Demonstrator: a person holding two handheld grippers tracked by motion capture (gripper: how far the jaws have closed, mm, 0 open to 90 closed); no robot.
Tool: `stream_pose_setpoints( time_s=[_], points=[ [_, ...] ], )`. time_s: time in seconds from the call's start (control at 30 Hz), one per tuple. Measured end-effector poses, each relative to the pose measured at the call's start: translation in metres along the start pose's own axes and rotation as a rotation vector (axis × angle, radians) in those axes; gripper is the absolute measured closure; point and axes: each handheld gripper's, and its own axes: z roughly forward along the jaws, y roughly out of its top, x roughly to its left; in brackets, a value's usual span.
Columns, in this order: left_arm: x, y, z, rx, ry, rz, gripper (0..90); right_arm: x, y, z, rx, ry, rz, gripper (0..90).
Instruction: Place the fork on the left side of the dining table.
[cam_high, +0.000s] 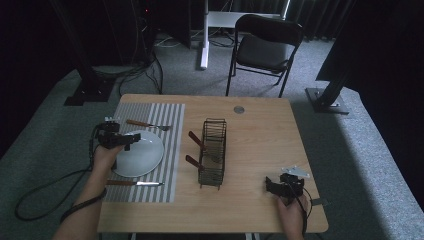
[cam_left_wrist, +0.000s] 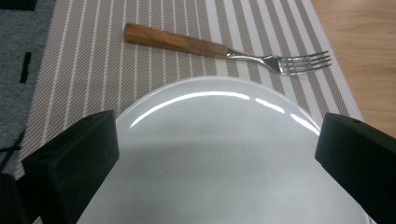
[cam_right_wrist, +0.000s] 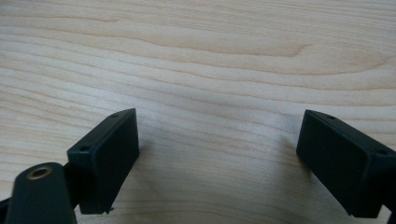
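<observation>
high view puts a white plate (cam_high: 141, 152) on a striped placemat (cam_high: 170, 150) that covers the left part of the wooden table (cam_high: 260, 140), with the left gripper (cam_high: 131, 141) held over the plate's left rim, its jaws wide apart and closed on nothing. left gripper view looks along those spread black jaws, which stand one at each side above the plate (cam_left_wrist: 219, 154); beyond the plate's far rim a fork (cam_left_wrist: 224, 49) with a wooden handle lies flat on the placemat (cam_left_wrist: 84, 70), tines toward the bare wood. back in the high view, that fork (cam_high: 147, 124) lies toward the table's far edge and a knife (cam_high: 134, 183) with a wooden handle lies on the mat toward the near edge, plate between them. near the table's middle stands a black wire rack (cam_high: 213, 152), two brown handles sticking out of its left side. a small round disc (cam_high: 239, 109) sits near the far edge. the right gripper (cam_high: 272, 186) rests near the near right corner, well apart from everything; right gripper view shows its jaws open over bare wood (cam_right_wrist: 210, 70).
</observation>
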Motion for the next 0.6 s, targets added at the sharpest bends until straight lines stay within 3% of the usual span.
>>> stream_pose_setpoints(
  time_s=[0.2, 0.43, 0.6],
  points=[
    [0.002, -0.007, -0.015, -0.02, 0.001, 0.012, 0.0, 0.0, 0.0, 0.0, 0.0, 0.0, 0.0, 12.6],
    [0.005, -0.023, -0.023, -0.028, -0.044, -0.007, 0.0, 0.0, 0.0, 0.0, 0.0, -0.001, 0.0, 12.6],
    [0.006, -0.033, -0.026, -0.022, -0.035, 0.01, 0.0, 0.0, 0.0, 0.0, 0.0, -0.001, 0.0, 12.6]
  ],
)
